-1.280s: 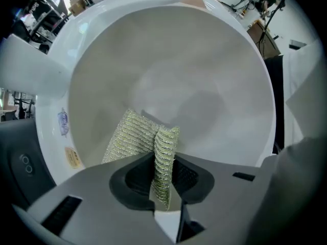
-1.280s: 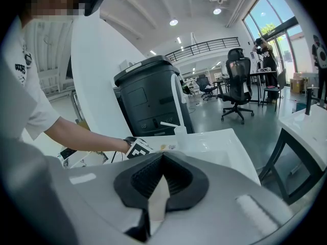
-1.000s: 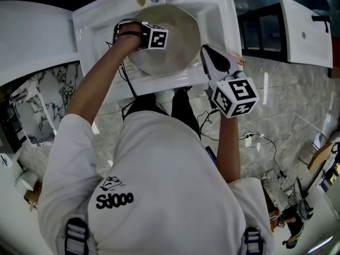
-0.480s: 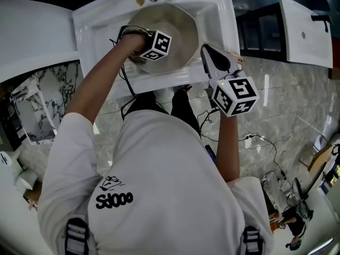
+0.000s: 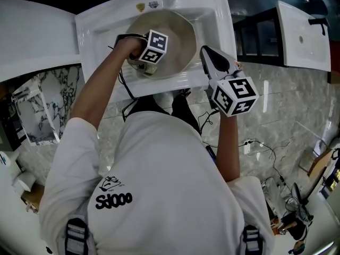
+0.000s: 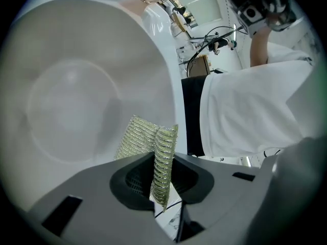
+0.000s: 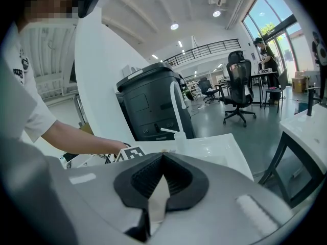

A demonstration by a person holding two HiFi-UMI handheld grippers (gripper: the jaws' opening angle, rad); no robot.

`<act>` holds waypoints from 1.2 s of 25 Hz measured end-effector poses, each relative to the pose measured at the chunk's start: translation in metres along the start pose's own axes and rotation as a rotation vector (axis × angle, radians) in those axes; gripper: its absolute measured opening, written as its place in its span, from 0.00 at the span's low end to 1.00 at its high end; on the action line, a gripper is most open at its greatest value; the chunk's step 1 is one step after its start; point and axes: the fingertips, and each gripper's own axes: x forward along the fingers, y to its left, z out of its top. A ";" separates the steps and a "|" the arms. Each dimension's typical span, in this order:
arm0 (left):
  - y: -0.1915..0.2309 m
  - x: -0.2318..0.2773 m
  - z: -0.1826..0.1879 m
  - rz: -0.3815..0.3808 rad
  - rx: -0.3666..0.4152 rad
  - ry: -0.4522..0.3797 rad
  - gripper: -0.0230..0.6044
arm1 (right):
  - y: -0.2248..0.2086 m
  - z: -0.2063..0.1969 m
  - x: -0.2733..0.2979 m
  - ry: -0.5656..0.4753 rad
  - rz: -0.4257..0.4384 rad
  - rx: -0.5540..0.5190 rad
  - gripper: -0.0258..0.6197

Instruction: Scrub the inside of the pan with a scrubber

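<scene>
A round pale grey metal pan (image 5: 179, 30) sits in the white ceramic sink basin (image 5: 215, 20), its hollow facing up so the inside can be reached from above. The left gripper (image 5: 150, 57) reaches down into it, jaws clamped on a folded greenish-silver mesh scrubber (image 6: 153, 142). The free end of the scrubber sticks out past the jaws and lies against the near inner wall of the pan (image 6: 71, 96), close to the rim, so the mesh rather than the gripper does the rubbing. The right gripper (image 7: 162, 162) stays at the sink's front right edge, jaws closed on a flat pale tan strip (image 7: 157, 200), which I judge to be the pan's handle, held to stop the pan from turning or sliding under the strokes
</scene>
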 end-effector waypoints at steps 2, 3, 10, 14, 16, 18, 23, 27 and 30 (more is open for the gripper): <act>-0.004 -0.001 0.002 -0.002 0.009 -0.010 0.15 | 0.002 0.005 0.000 -0.010 0.011 0.002 0.05; -0.007 -0.002 0.004 -0.002 0.019 -0.018 0.15 | 0.003 0.008 0.001 -0.016 0.017 0.002 0.05; -0.026 -0.019 0.021 0.029 0.089 -0.225 0.14 | 0.011 0.031 0.008 -0.053 0.057 -0.028 0.05; -0.031 -0.032 0.024 0.114 0.099 -0.367 0.14 | 0.020 0.042 0.015 -0.062 0.089 -0.053 0.05; -0.034 -0.038 0.023 0.160 0.093 -0.433 0.14 | 0.026 0.048 0.019 -0.066 0.099 -0.075 0.05; -0.033 -0.050 0.021 0.221 0.069 -0.518 0.14 | 0.031 0.055 0.023 -0.075 0.108 -0.095 0.05; -0.020 -0.095 0.016 0.429 -0.038 -0.770 0.14 | 0.040 0.074 0.028 -0.094 0.114 -0.153 0.05; -0.017 -0.134 0.009 0.584 -0.098 -0.911 0.14 | 0.045 0.087 0.031 -0.104 0.103 -0.213 0.05; -0.016 -0.167 -0.001 0.697 -0.163 -1.035 0.14 | 0.046 0.097 0.032 -0.112 0.089 -0.259 0.05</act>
